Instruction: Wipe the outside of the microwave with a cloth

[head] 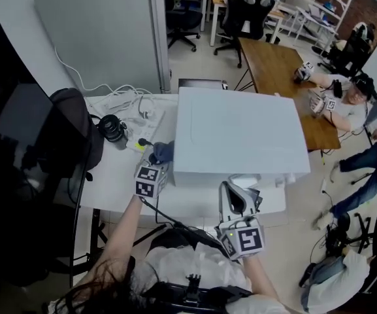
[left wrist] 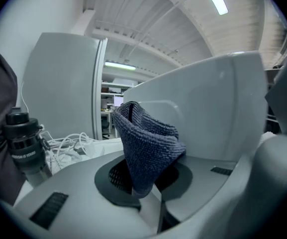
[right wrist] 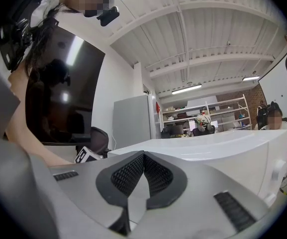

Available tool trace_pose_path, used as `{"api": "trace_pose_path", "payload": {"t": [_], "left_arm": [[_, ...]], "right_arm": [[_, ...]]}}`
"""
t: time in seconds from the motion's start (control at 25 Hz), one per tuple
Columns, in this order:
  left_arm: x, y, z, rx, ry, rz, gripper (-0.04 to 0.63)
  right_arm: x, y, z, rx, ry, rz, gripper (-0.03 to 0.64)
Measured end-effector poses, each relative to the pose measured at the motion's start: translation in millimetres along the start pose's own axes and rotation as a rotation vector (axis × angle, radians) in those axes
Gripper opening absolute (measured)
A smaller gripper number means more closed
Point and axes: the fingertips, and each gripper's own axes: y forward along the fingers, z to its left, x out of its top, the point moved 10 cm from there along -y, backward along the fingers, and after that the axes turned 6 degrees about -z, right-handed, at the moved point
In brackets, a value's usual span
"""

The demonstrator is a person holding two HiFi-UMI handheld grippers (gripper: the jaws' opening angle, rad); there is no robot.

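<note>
Left gripper (head: 157, 157) pinched the cloth (left wrist: 148, 148) at the microwave (head: 240, 136) side, right gripper (head: 240, 198) closed, empty; wiping seemed early, top and front remaining.

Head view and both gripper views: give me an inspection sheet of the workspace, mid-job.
Surface: white table, bare near its front edge.
Job's things: white boxy microwave on the table; dark blue knitted cloth at its left side.
Clutter: black camera lens upright, left of the microwave.
Grippers: left gripper fingers shut on the cloth; right gripper fingers together, empty, in front of the microwave.
Cables: tangle of white cables on the table behind the lens.
Surroundings: grey partition panel, brown wooden table with a person at it, black office chairs.
</note>
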Motion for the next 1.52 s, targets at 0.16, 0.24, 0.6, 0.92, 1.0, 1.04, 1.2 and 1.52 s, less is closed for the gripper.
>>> {"api": "trace_pose_path", "payload": {"t": [0.16,0.24,0.6,0.92,1.0,1.04,1.2,1.52], "left_arm": [[-16,-44,-23,-0.010,-0.031,0.010,0.048],[-24,-62,-36,-0.018,-0.058,0.019,0.048],[-48,-93,-43,0.047,-0.120,0.028,0.048],[0,-10,29,0.155,-0.008,-0.043,0.048],[12,16,39,0.159,0.031,-0.058,0.048],[16,27,44,0.159,0.054,-0.056,0.048],[20,56,49,0.107,0.070,-0.008,0.048],[13,101,49,0.036,0.031,0.035,0.048]], "right_arm": [[0,4,6,0.029,0.018,-0.003,0.015],[-2,6,10,0.042,0.020,-0.002,0.015],[-5,11,18,0.063,0.051,0.002,0.015],[-5,7,11,0.011,0.060,0.019,0.015],[-4,7,7,-0.014,0.065,0.020,0.015],[-3,8,5,-0.025,0.067,0.018,0.015],[3,10,3,-0.057,0.063,-0.002,0.015],[3,16,-7,-0.117,0.044,0.006,0.015]]}}
